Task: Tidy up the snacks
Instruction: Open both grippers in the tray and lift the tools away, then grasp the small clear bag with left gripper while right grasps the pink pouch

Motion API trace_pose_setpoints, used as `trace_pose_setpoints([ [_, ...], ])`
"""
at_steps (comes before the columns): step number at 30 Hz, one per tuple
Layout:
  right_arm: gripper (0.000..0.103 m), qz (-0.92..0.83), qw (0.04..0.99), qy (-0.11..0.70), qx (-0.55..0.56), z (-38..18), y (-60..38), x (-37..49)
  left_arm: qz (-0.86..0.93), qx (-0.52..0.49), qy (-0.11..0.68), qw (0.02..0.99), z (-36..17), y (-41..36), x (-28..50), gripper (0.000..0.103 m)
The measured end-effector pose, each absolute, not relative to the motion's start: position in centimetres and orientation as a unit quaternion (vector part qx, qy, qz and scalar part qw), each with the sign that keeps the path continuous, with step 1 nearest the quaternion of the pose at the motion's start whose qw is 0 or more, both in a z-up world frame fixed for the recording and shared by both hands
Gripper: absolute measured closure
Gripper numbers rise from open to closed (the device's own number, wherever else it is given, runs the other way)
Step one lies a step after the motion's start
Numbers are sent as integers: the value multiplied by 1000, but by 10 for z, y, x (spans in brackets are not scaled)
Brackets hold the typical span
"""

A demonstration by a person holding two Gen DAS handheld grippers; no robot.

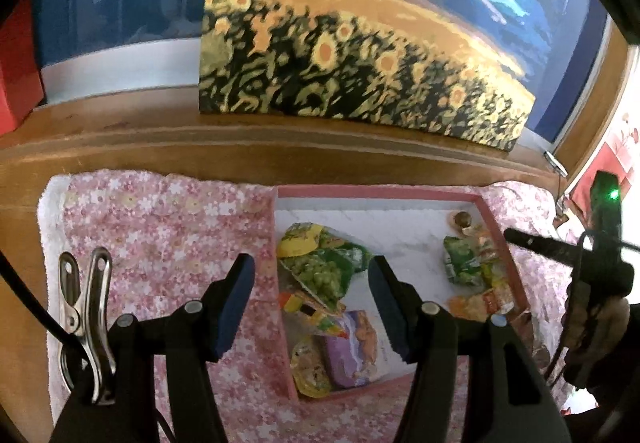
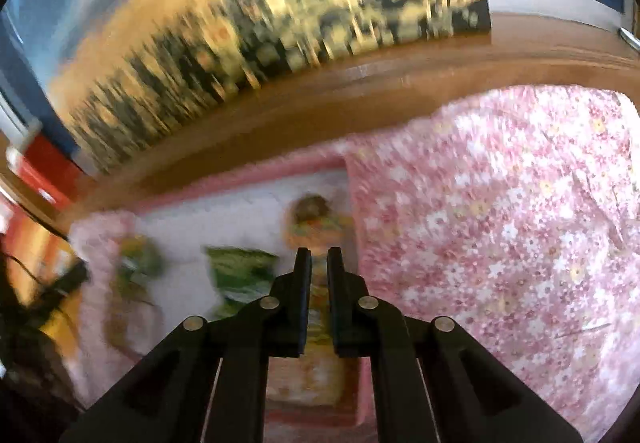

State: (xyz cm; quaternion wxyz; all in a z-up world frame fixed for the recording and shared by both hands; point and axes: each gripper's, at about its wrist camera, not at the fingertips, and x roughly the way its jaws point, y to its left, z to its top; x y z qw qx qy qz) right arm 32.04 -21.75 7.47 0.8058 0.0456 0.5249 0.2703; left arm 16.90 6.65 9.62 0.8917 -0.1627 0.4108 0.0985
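A pink-rimmed tray (image 1: 380,191) with a white marbled floor lies on a floral cloth (image 1: 160,235). Its left side holds a green grape packet (image 1: 320,283), a yellow-green packet (image 1: 300,239), a purple packet (image 1: 356,343) and a round yellow one (image 1: 308,371). Along its right side lie a green packet (image 1: 460,263) and orange packets (image 1: 480,299). My left gripper (image 1: 311,267) hangs open above the left group, holding nothing. My right gripper (image 2: 319,259) is shut with nothing visibly held, above a blurred orange-yellow packet (image 2: 316,227) by the tray's right wall. A green packet (image 2: 240,271) lies to its left.
A sunflower painting (image 1: 360,55) leans on the wooden ledge (image 1: 160,139) behind the tray. A red box (image 1: 16,71) stands far left. A metal clip (image 1: 84,315) hangs beside my left gripper. The other tool's black body (image 1: 600,275) is right of the tray. Floral cloth (image 2: 500,223) spreads on both sides.
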Motion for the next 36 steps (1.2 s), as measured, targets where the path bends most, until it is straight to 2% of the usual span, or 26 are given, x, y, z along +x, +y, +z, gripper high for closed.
trace_pose_setpoints([
  [8, 90, 286, 839, 462, 22, 132, -247, 295, 82, -127, 392, 907, 121, 36, 155, 41],
  [19, 89, 307, 843, 441, -1, 157, -250, 256, 77, -132, 402, 903, 122, 12, 107, 41],
  [28, 89, 324, 820, 471, 1, 143, -258, 227, 77, -127, 409, 900, 124, -3, 87, 41],
  [36, 86, 405, 741, 535, -23, 118, -246, 184, 81, -135, 435, 886, 108, -10, 75, 41],
])
